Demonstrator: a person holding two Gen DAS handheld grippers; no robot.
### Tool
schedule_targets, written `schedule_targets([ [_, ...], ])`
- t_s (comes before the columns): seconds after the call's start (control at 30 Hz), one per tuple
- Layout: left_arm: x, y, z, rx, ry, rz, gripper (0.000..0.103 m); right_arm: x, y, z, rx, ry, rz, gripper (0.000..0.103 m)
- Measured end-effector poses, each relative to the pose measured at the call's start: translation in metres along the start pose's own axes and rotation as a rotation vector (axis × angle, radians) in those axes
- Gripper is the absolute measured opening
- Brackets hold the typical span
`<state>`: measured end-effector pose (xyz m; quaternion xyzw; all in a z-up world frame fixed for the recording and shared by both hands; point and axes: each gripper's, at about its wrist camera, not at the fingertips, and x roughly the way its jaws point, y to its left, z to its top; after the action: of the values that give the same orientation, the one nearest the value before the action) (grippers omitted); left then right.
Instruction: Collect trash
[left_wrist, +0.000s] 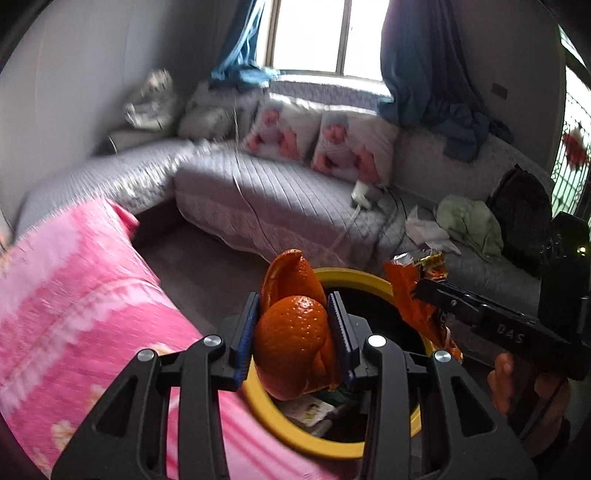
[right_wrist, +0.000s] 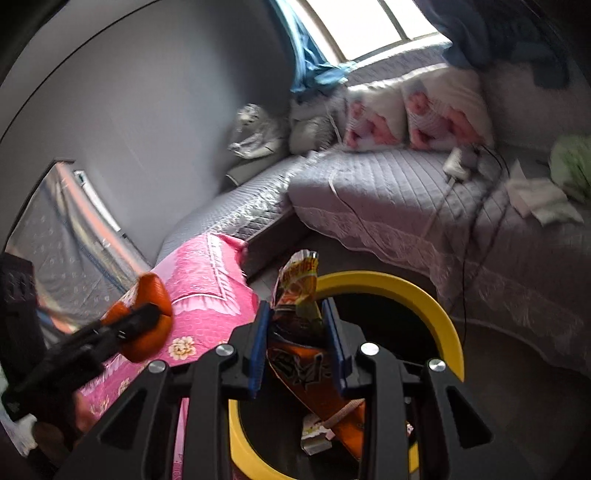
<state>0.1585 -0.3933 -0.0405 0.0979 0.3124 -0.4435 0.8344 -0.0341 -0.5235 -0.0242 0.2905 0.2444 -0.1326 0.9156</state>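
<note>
My left gripper (left_wrist: 293, 314) is shut on an orange peel (left_wrist: 291, 332) and holds it over the near rim of a round bin with a yellow rim (left_wrist: 354, 275). My right gripper (right_wrist: 297, 321) is shut on an orange snack wrapper (right_wrist: 299, 291) and holds it above the same bin's yellow rim (right_wrist: 424, 291). Paper scraps (right_wrist: 314, 432) lie inside the bin. The right gripper with its wrapper (left_wrist: 417, 288) shows at the right of the left wrist view. The left gripper with the peel (right_wrist: 147, 317) shows at the left of the right wrist view.
A pink quilt (left_wrist: 74, 295) lies left of the bin. A grey corner sofa (left_wrist: 277, 199) runs behind, with floral pillows (left_wrist: 321, 140), a white charger (left_wrist: 364, 194), crumpled paper and a green cloth (left_wrist: 469, 218) and a black bag (left_wrist: 521, 206).
</note>
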Motion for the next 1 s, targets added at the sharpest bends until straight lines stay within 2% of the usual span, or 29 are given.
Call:
schedule_targets([
  [0.1, 0.018, 0.003, -0.001, -0.042, 0.034, -0.025, 0.037, 0.003, -0.010, 0.002, 0.018, 0.014, -0.022, 0.028],
  [0.17, 0.020, 0.008, -0.001, -0.074, 0.043, -0.032, 0.039, 0.006, -0.014, 0.005, 0.010, 0.033, -0.035, 0.032],
  [0.2, 0.018, 0.011, 0.000, -0.099, 0.037, -0.039, 0.043, 0.005, -0.015, 0.006, 0.013, 0.034, -0.042, 0.033],
  [0.27, 0.011, 0.016, 0.001, -0.126, 0.016, -0.045, 0.061, 0.002, -0.015, 0.009, 0.014, 0.031, -0.052, 0.038],
  [0.3, 0.002, 0.020, 0.001, -0.140, -0.008, -0.032, 0.076, 0.002, -0.015, 0.012, 0.016, 0.025, -0.062, 0.042],
  [0.33, -0.004, 0.023, 0.000, -0.153, -0.023, -0.021, 0.083, -0.001, -0.014, 0.013, 0.019, 0.012, -0.077, 0.050],
  [0.4, -0.019, 0.032, -0.001, -0.186, -0.052, -0.007, 0.090, -0.007, -0.012, 0.015, 0.028, -0.002, -0.088, 0.059],
  [0.43, -0.028, 0.039, -0.001, -0.207, -0.069, 0.017, 0.093, -0.009, -0.009, 0.015, 0.032, -0.008, -0.094, 0.070],
  [0.47, -0.036, 0.045, -0.002, -0.227, -0.081, 0.035, 0.094, -0.011, -0.006, 0.015, 0.033, -0.014, -0.100, 0.082],
  [0.57, -0.057, 0.067, -0.006, -0.268, -0.092, 0.047, 0.095, -0.013, 0.004, 0.017, 0.019, -0.033, -0.127, 0.096],
  [0.8, -0.131, 0.125, -0.032, -0.339, -0.181, 0.220, 0.095, 0.005, 0.037, 0.012, -0.075, -0.125, -0.368, 0.096],
  [0.9, -0.179, 0.152, -0.049, -0.382, -0.252, 0.309, 0.095, 0.018, 0.053, 0.007, -0.097, -0.116, -0.382, 0.096],
  [1.0, -0.222, 0.172, -0.064, -0.405, -0.307, 0.408, 0.095, 0.020, 0.086, -0.001, -0.167, -0.124, -0.346, 0.096],
])
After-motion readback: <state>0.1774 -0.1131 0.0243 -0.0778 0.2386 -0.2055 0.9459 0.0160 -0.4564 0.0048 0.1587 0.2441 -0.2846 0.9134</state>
